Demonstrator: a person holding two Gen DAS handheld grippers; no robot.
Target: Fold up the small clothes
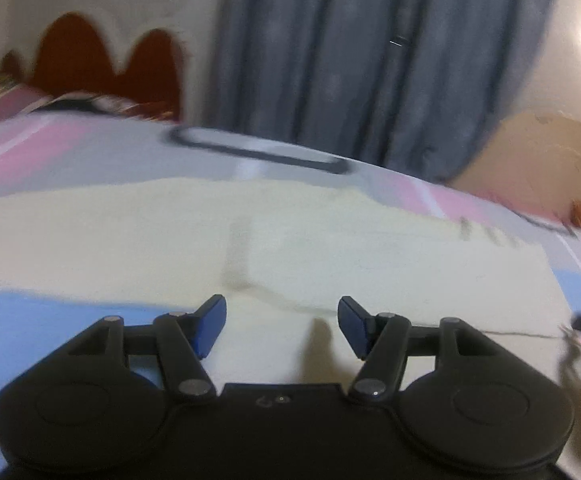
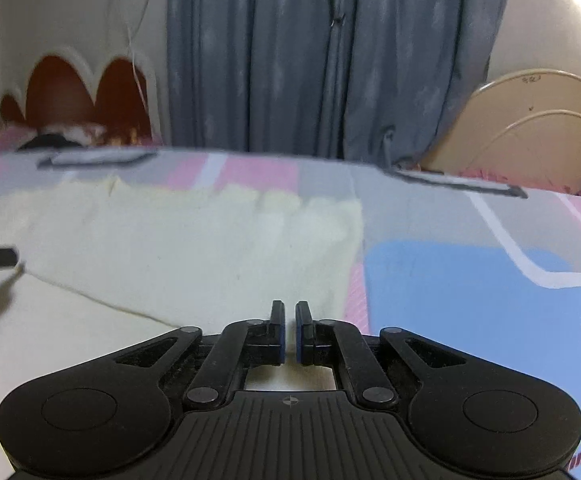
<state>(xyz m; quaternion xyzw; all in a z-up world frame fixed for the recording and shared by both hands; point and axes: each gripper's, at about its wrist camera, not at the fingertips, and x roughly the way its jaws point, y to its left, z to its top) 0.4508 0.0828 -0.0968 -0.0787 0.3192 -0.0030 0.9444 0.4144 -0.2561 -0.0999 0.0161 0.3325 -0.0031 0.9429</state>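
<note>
While one cream garment (image 1: 330, 240) is spread on the patterned bedsheet (image 2: 470, 280) beneath and ahead of both tongs, the left gripper (image 1: 282, 326) is held open, empty; the right gripper (image 2: 290, 330) is closed on nothing.

A bedroom in a home. A bed fills the near ground, spread with a cotton bedsheet (image 2: 470, 280) printed in pink, grey and pale blue blocks with white lines. At the far left stands a dark red wooden headboard (image 2: 86, 92) with scalloped humps, patterned pillows (image 2: 78, 134) lying at its foot. Long grey fabric curtains (image 2: 330, 56) hang against the cream wall (image 2: 50, 12) behind the bed, and at the far right a cream arched bed-end frame (image 2: 538, 120) leans by the wall
</note>
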